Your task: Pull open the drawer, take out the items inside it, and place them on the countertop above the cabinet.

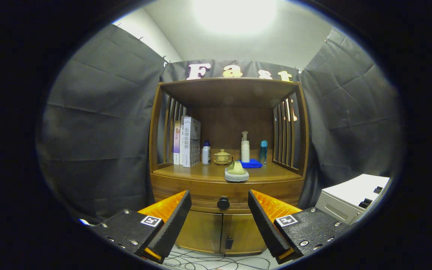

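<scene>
The drawer (223, 195), of brown wood with a dark round knob (223, 203), is seen closed beyond the gripper (219, 213), whose fingers are spread apart, empty.

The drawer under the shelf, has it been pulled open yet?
No, the drawer sits flush in the cabinet, and the open tool hangs short of its round knob, fingers apart.

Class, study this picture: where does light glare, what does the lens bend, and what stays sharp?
Gripper view: ceiling light blows out to white glare; fisheye bows the cabinet frame outward; drawer knob is sharp, seen between the open gripper fingers.
</scene>
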`<state>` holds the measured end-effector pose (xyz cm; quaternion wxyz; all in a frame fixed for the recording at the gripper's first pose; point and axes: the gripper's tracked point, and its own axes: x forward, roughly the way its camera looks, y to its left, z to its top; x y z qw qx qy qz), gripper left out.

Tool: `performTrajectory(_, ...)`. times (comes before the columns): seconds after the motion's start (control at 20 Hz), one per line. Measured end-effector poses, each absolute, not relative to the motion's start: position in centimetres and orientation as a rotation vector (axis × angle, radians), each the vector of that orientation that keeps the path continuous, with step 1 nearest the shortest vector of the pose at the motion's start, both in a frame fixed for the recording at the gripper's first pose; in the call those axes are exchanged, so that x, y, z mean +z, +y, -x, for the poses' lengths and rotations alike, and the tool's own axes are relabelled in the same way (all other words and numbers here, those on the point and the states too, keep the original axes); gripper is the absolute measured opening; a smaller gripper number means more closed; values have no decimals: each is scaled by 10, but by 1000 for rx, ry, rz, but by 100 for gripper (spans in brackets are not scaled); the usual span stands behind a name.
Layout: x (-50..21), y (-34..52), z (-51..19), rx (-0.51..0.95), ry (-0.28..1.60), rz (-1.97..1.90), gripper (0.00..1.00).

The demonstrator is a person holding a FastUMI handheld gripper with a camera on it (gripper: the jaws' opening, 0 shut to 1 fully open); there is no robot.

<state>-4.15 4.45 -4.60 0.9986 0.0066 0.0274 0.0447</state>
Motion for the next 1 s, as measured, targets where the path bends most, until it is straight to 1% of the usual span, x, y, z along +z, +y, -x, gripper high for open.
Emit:
performTrajectory(0.2,-56,43,55,96,53,20,95)
performTrajectory(0.7,-59,46,62,107,35,71,95)
performTrajectory(1.0,-64,38,62,83,40,59,95)
